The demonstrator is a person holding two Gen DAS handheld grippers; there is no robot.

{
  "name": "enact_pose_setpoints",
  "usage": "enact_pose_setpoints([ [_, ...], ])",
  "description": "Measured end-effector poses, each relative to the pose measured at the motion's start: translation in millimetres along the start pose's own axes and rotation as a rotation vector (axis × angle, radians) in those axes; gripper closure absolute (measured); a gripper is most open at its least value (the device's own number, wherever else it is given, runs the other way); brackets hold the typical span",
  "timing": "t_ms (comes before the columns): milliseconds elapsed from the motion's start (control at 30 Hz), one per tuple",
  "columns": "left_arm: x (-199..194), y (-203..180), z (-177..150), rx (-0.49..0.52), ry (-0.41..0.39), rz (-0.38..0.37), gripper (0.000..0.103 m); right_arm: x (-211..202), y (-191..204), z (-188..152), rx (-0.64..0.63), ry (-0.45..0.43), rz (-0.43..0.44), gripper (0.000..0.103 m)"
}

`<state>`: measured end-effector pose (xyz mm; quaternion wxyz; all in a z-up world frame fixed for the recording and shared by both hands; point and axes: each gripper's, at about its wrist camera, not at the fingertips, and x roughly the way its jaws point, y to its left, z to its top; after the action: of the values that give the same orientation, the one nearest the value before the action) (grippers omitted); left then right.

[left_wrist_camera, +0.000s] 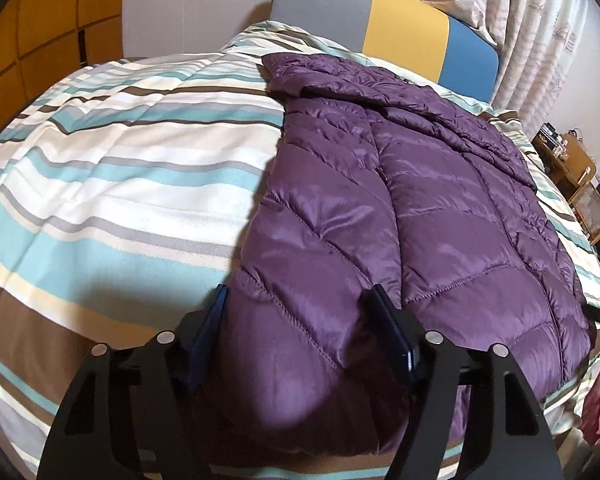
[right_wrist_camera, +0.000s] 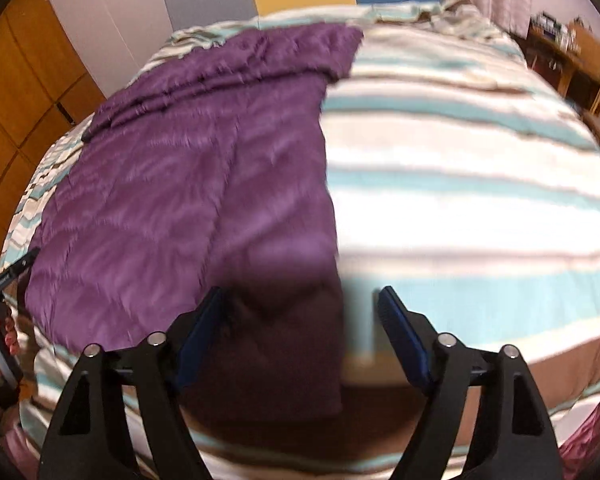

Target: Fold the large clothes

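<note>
Purple quilted jacket (left_wrist_camera: 400,208) lies flat on the striped bed (left_wrist_camera: 120,184). Left gripper (left_wrist_camera: 300,320) and right gripper (right_wrist_camera: 300,320), jaws apart, straddle its near hem corners. Likely light, puffy, slippery: pinch stitched hem.
</note>
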<state>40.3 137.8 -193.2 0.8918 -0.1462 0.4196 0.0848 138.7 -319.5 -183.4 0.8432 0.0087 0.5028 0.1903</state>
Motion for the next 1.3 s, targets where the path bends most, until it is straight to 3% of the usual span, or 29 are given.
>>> enact_pose_setpoints([
  [67, 0, -2, -4, 0.004, 0.005, -0.002, 0.033, 0, -1, -8, -0.003, -0.004, 0.031, 0.042],
  [133, 0, -5, -6, 0.011, 0.010, 0.002, 0.037, 0, 6, -10, -0.041, -0.012, 0.058, 0.065],
  [167, 0, -6, -7, 0.011, 0.015, -0.006, 0.046, 1, 11, -10, -0.055, -0.009, 0.079, 0.068],
  [200, 0, -7, -7, 0.008, 0.023, -0.030, 0.062, 1, 13, -10, -0.062, -0.009, 0.093, 0.080],
  [233, -1, -8, -7, 0.002, 0.030, -0.066, 0.069, 0, 16, -10, -0.069, -0.016, 0.124, 0.087],
  [267, -4, -11, -7, 0.005, 0.024, -0.080, 0.082, -1, 18, -9, -0.069, -0.023, 0.140, 0.089],
  [333, -11, -18, -6, 0.041, -0.006, -0.075, 0.089, -4, 21, -8, -0.072, -0.046, 0.147, 0.094],
  [533, -43, -23, 9, 0.035, -0.129, -0.117, 0.093, -34, 27, 7, -0.064, -0.193, 0.206, 0.096],
  [667, -69, -25, 17, 0.024, -0.197, -0.169, 0.095, -65, 31, 12, -0.083, -0.308, 0.293, 0.097],
  [933, -134, -30, 17, 0.025, -0.325, -0.256, 0.097, -114, 29, 10, -0.075, -0.407, 0.434, 0.098],
  [1067, -141, -25, 35, -0.003, -0.368, -0.276, 0.097, -123, 29, 26, -0.085, -0.457, 0.438, 0.098],
  [1300, -112, -13, 88, -0.068, -0.405, -0.246, 0.097, -96, 8, 79, -0.015, -0.496, 0.341, 0.098],
])
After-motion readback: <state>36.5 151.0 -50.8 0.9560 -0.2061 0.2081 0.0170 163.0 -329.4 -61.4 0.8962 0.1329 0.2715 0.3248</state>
